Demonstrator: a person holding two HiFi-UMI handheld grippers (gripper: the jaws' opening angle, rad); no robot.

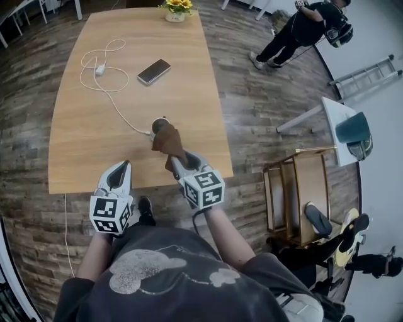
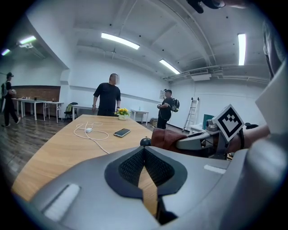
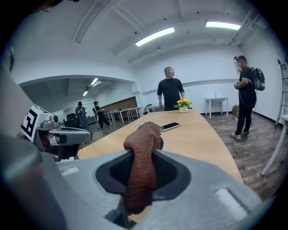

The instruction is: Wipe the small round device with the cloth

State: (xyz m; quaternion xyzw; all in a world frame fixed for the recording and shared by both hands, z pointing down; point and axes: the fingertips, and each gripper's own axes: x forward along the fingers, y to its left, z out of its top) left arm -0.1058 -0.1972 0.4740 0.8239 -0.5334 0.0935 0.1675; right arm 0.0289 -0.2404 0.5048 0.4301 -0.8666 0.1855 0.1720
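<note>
The brown cloth is covering most of the small round device, so only a sliver of its far left rim is showing in the head view. In the right gripper view the cloth is blocking nearly all of it. The flower pot at the table's far end is getting clipped by the head view's top edge.

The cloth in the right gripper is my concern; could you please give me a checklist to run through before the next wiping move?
1. Grip: cloth clamped between fingers of the right gripper: ok.
2. Contact: cloth covers most of the small round device: ok.
3. Steadying: left gripper shut, empty, apart from the device: not ok.
4. Plug: white cable seated in the device: cannot tell.
5. Clearance: phone away from the stroke: ok.
</note>
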